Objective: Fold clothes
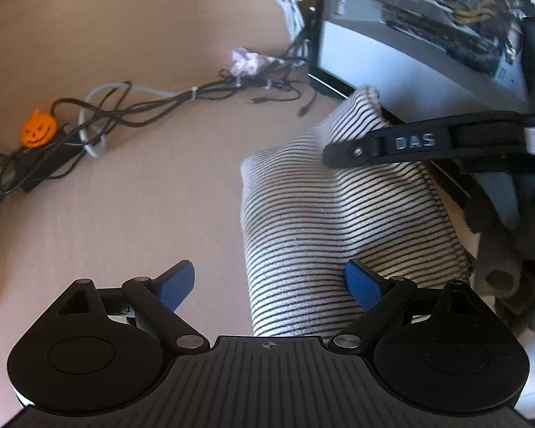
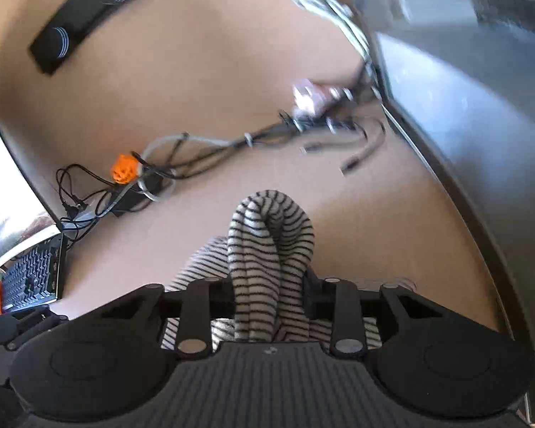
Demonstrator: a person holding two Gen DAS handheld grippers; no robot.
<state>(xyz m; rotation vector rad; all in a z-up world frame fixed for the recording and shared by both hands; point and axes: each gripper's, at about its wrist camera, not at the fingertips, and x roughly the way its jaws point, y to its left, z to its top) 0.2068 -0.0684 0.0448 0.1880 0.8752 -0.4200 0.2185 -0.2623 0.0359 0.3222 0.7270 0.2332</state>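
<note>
A white garment with thin black stripes lies partly folded on the tan table. My left gripper is open, its blue pads wide apart; the right pad rests on the cloth's near edge. The right gripper's arm, marked DAS, crosses above the garment's far end. In the right wrist view my right gripper is shut on a bunched fold of the striped garment, which bulges up between its fingers.
A bundle of black and white cables with an orange pumpkin figure lies to the left. A monitor stands behind the garment. A keyboard and a black bar lie further off.
</note>
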